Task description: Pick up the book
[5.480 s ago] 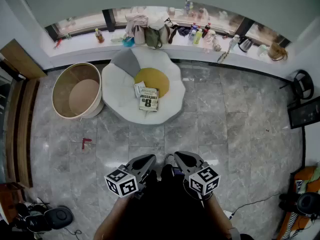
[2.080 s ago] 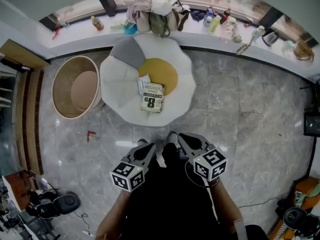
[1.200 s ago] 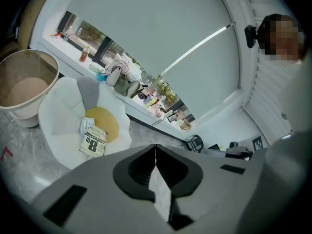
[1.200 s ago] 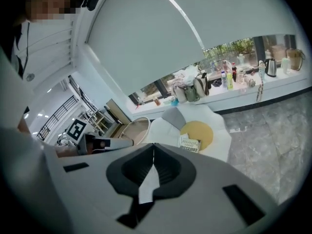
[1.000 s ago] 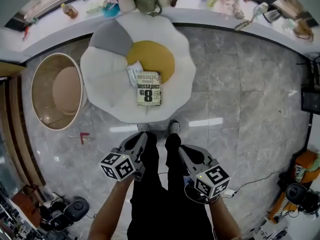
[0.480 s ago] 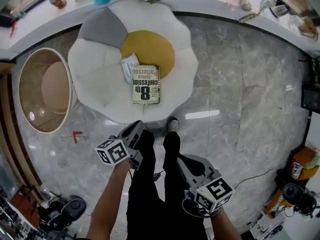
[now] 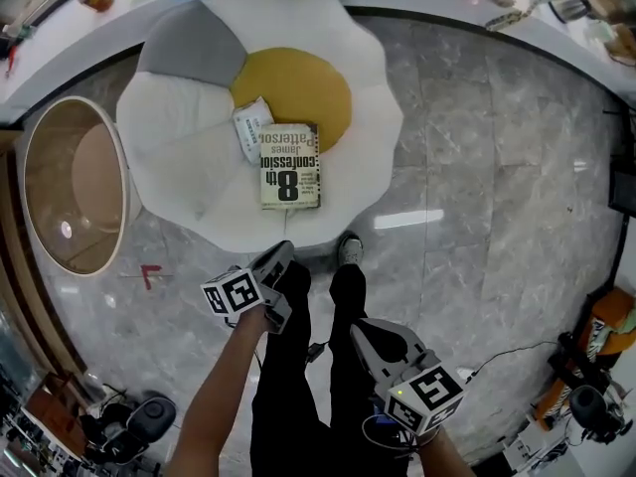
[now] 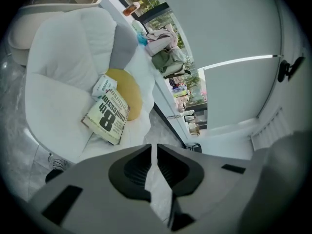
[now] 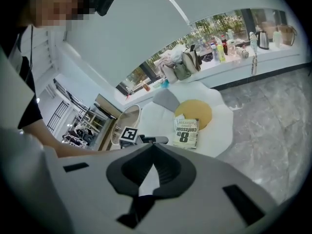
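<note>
left gripper (image 7: 281, 253) has dropped toward book (image 7: 289, 178), small packet (image 7: 249, 127) just beside it.

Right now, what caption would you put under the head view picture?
A book lies on an egg-like cushion; the left gripper and right gripper point toward it.

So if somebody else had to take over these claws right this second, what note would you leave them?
Left claw: shut, empty, just short of the cushion's near edge in the head view.
Right claw: shut, empty, further back beside the person's legs.
Book: lies flat, cover up, on the white cushion, overlapping the edge of its yellow centre. A small packet lies beside its far left corner.
Done: nothing yet; neither claw touches the book.
Left: open a claw, reach the book, grip it and lift it off the cushion.
</note>
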Tool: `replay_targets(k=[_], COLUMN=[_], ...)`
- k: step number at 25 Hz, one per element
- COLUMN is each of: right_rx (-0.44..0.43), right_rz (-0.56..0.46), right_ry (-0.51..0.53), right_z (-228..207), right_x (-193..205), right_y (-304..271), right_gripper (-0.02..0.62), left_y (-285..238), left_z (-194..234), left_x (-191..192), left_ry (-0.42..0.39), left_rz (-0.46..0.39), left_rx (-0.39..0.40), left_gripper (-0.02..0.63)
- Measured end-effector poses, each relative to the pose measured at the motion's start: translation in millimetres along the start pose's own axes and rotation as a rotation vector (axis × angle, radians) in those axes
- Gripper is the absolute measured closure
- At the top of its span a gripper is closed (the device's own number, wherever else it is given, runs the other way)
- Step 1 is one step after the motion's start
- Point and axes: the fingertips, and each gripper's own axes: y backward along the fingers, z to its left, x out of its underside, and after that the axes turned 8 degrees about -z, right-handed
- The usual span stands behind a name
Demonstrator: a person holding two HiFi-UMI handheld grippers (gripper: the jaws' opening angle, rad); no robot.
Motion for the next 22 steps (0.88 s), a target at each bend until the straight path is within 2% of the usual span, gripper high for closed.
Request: replay_targets(k=[6, 11, 16, 22], right_rx=[-0.010, 0.002, 0.008, 0.003], right_rz=[0.032, 0.062, 0.075, 0.064], right_ry=[-0.046, -0.089, -0.125, -0.117], right_z=[-11, -25, -38, -50], right_x=[24, 47, 61, 58], right_y=[-14, -21, -28, -43], right_gripper=[0.578, 0.578, 0.578, 0.578], left_y=[-28, -51, -68, -82], left_z=[32, 62, 85, 104], left_x=[11, 18, 28, 27], left_ry=[0.107, 0.119, 0.077, 0.134], left_rz=[-0.038, -0.036, -0.020, -0.055], left_rx=[-0.008, -0.009, -0.019, -0.030], left_gripper=[0.495, 0.462, 0.380, 0.331])
